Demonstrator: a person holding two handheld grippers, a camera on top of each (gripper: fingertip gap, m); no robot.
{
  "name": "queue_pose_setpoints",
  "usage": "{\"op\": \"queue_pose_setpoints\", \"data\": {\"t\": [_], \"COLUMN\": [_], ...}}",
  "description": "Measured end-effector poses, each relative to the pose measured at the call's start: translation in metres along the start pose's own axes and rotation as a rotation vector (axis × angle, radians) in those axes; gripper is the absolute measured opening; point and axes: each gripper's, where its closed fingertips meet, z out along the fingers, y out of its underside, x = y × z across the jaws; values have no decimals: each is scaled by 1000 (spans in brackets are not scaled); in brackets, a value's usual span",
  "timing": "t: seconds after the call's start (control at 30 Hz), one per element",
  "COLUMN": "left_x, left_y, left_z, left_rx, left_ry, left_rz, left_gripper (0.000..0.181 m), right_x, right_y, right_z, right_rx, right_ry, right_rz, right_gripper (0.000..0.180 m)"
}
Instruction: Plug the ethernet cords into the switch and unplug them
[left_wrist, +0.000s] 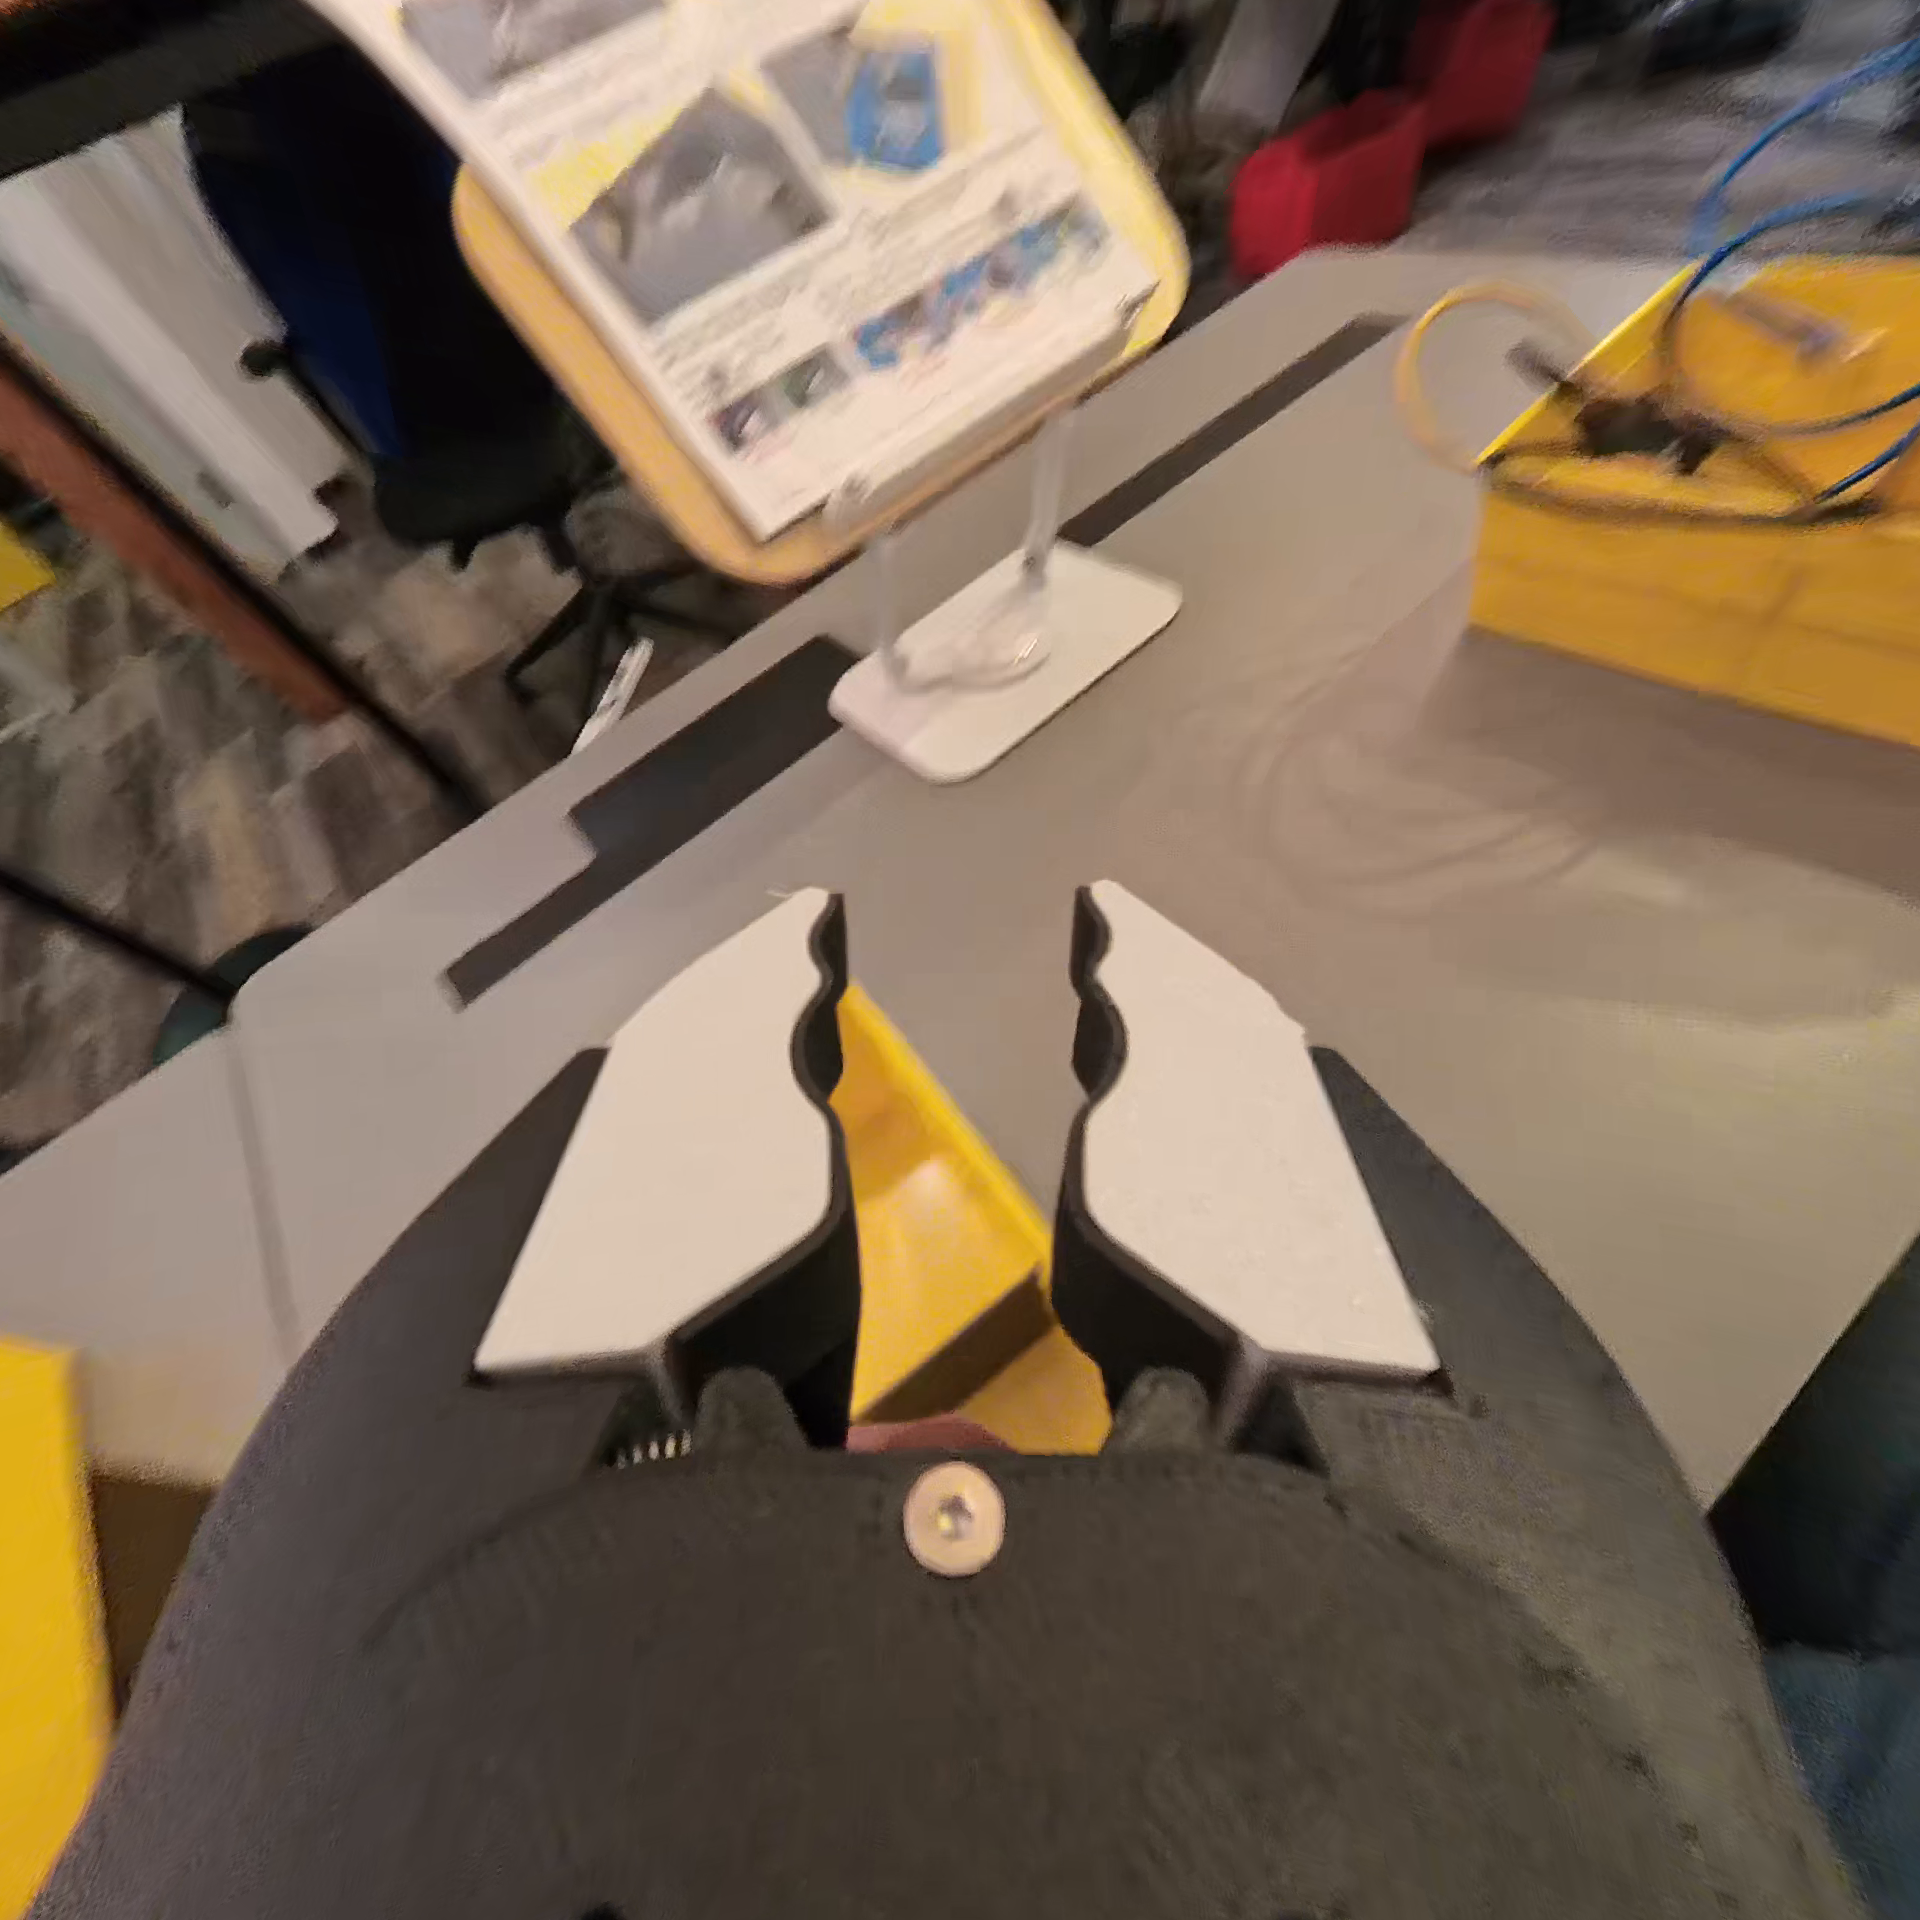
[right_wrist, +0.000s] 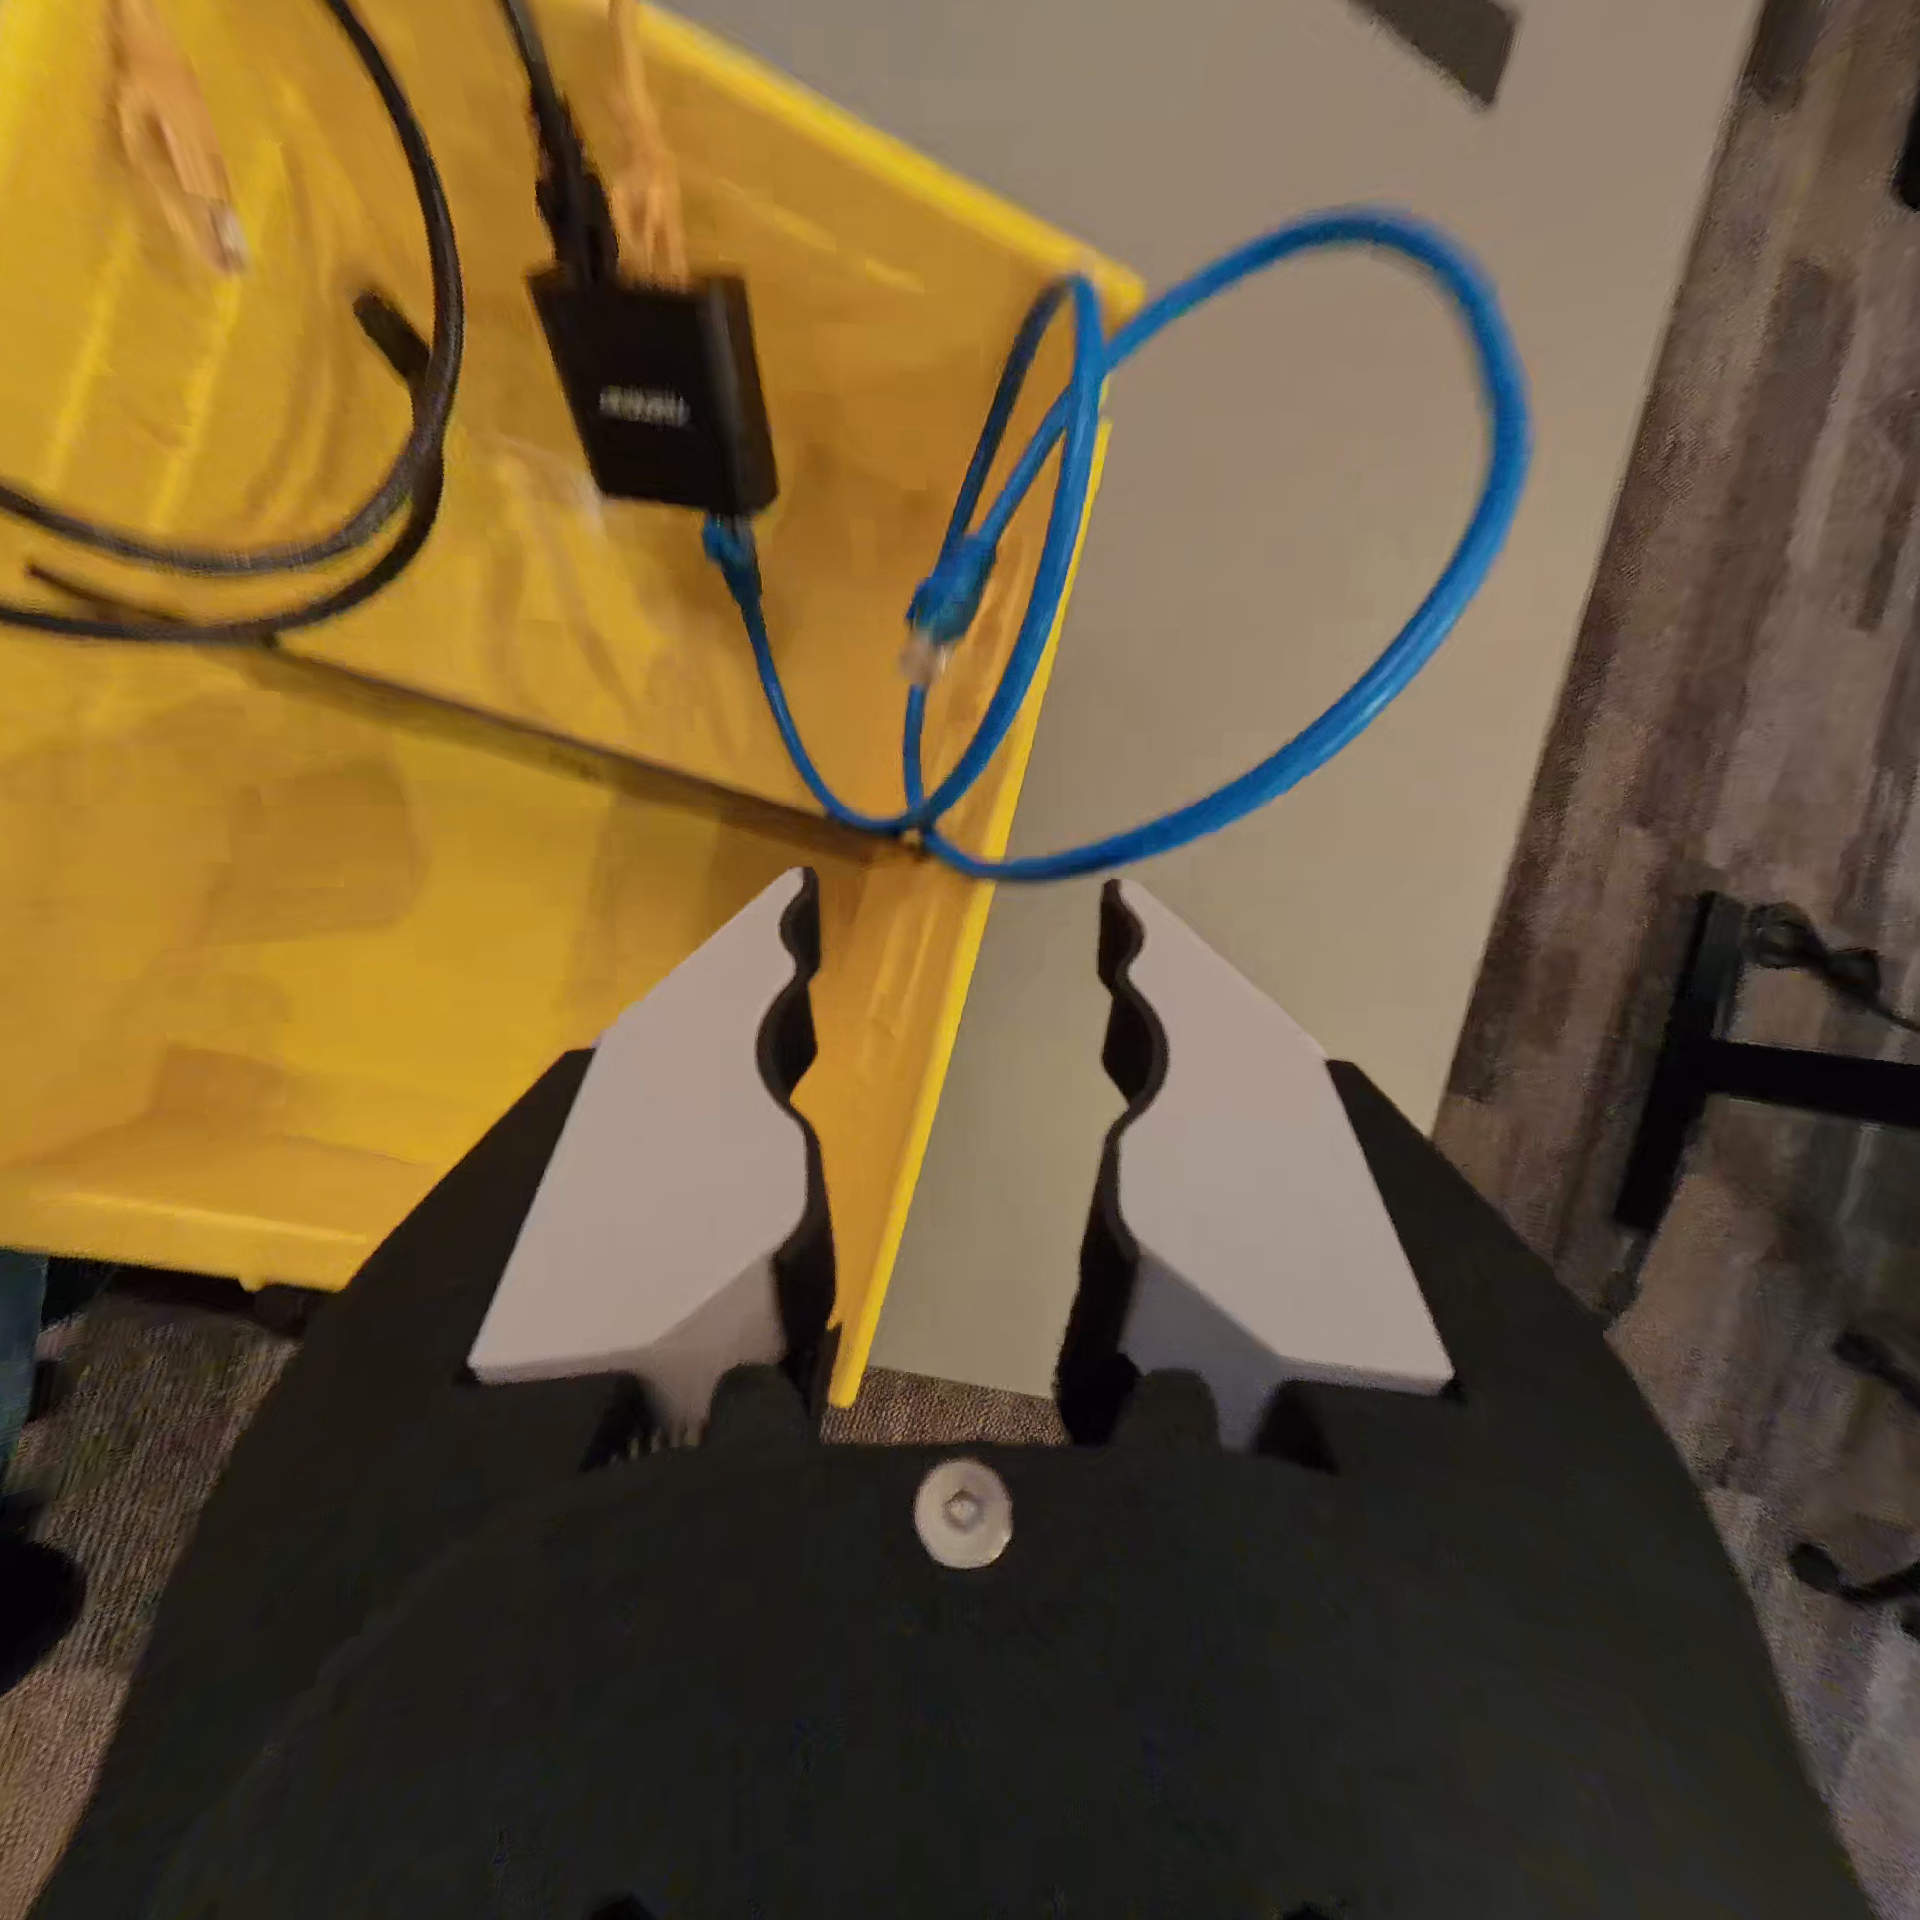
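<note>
Blue ethernet cord (right_wrist: 1455, 582) looks light and floppy; we'd pinch its loose plug (right_wrist: 940, 613), frame centre. Right gripper (right_wrist: 961, 904) and left gripper (left_wrist: 958, 914) both gape empty.

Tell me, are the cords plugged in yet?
Partly. One end of the blue cord already sits in the black switch; its other plug lies loose on the yellow surface. Both the left gripper and right gripper are open, holding nothing.

I work in what looks like an office: a grey laminate surface (left_wrist: 1351, 987), grey patterned carpet tiles (left_wrist: 156, 748), a black wheeled office chair (left_wrist: 499, 520), and a printed instruction sheet on a clear stand (left_wrist: 790, 239).
</note>
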Motion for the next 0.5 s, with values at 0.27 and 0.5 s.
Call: {"op": "queue_pose_setpoints", "data": {"t": [0.27,0.5], "left_x": [-69,-93], "left_y": [96,191], "left_z": [-64,-103], "left_rx": [-268,-432], "left_ry": [-194,-295], "left_rz": [-109,-258], "left_gripper": [70,81], "right_x": [5,-17], "right_y": [55,67], "right_z": [32,55], "right_rx": [37,9], "right_ry": [124,215], "right_rz": [-34,-138], "right_gripper": [73,70]}}
